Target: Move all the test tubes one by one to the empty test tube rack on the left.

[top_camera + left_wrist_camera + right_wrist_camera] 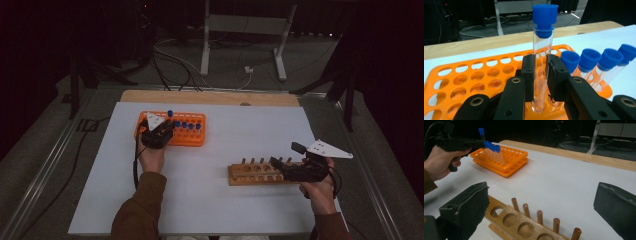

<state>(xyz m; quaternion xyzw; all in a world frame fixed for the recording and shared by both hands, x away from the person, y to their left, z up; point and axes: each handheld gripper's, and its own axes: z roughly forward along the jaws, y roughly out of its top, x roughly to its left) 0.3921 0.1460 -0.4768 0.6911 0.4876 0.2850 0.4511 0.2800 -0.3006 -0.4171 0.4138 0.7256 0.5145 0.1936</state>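
My left gripper is shut on a clear test tube with a blue cap. The tube stands upright with its bottom still inside a hole of the orange rack, its cap raised above the others. Several more blue-capped tubes lean in the rack beside it. My right gripper is open, its jaws wide apart over the right end of the wooden rack, whose holes hold nothing. In the right gripper view the orange rack lies far left.
The work surface is a white sheet with a bare wooden strip along its far edge. Cables and a white metal stand are on the floor behind the table. The wooden rack has upright pegs along its far side.
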